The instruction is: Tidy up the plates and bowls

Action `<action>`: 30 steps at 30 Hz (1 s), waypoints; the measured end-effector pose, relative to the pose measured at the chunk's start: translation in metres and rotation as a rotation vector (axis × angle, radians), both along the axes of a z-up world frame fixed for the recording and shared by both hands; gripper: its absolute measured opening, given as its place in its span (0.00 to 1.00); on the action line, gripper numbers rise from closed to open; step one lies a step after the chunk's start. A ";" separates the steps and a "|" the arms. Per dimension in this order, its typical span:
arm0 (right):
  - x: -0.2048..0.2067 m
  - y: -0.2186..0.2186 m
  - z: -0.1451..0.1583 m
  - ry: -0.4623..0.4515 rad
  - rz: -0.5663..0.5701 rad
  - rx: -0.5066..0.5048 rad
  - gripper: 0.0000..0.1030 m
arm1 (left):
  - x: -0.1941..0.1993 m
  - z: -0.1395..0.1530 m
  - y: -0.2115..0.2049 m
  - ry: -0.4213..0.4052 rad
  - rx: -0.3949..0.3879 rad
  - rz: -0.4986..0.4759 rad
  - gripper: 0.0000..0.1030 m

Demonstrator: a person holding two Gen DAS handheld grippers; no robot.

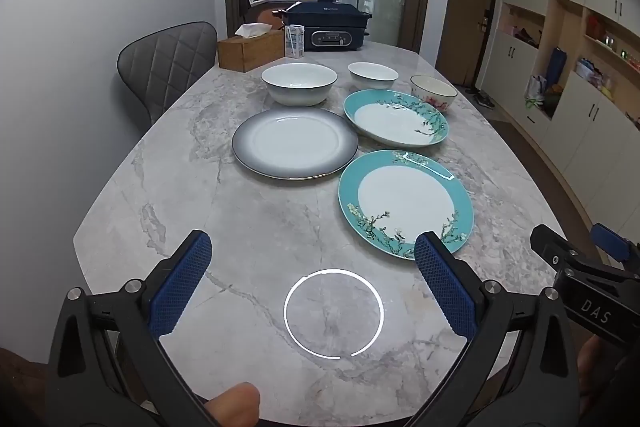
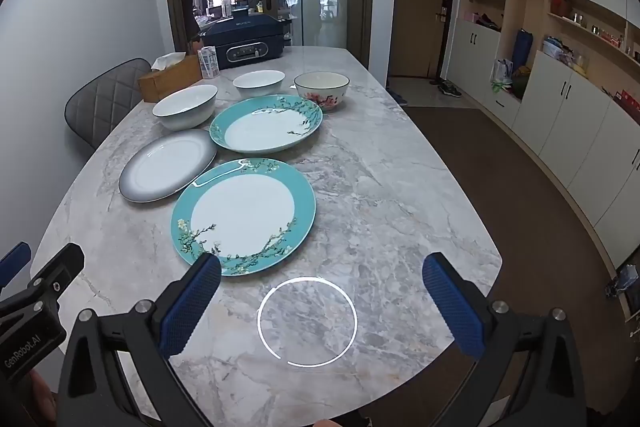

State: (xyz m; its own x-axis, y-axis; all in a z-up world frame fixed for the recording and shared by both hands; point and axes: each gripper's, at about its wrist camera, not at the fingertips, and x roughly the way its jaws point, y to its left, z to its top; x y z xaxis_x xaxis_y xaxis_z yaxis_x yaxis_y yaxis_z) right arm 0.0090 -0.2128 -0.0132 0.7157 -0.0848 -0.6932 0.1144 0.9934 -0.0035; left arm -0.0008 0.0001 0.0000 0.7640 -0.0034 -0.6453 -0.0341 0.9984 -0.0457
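I'm over the marble desk (image 1: 256, 227), nothing lifted yet. Biggest pieces first: the near teal plate (image 2: 244, 213) lies flat just ahead and left of my right gripper (image 2: 322, 301), whose jaws hang wide apart and empty. The grey plate (image 1: 295, 143) sits beyond my left gripper (image 1: 313, 273), also spread wide and holding nothing. The far teal plate (image 1: 396, 118) lies behind, then the large white bowl (image 1: 299, 83), the small white bowl (image 1: 373, 75) and the flowered bowl (image 2: 322, 91) along the far row. The right gripper looks nearer that near teal plate, I reckon.
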 end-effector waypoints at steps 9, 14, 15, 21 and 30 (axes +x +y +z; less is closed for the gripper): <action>0.000 0.000 0.000 -0.011 0.002 -0.017 1.00 | -0.001 -0.003 -0.006 0.011 0.005 0.000 1.00; 0.000 0.000 0.000 -0.011 0.002 -0.014 1.00 | 0.000 -0.003 -0.004 0.013 0.004 -0.001 1.00; 0.000 0.000 0.000 -0.011 0.002 -0.014 1.00 | 0.001 -0.002 -0.005 0.014 0.005 -0.001 1.00; 0.000 0.000 0.000 -0.011 0.001 -0.014 1.00 | 0.000 -0.001 -0.005 0.017 0.003 -0.004 1.00; 0.000 0.000 0.000 -0.010 0.002 -0.013 1.00 | 0.001 -0.002 -0.006 0.017 0.005 -0.012 1.00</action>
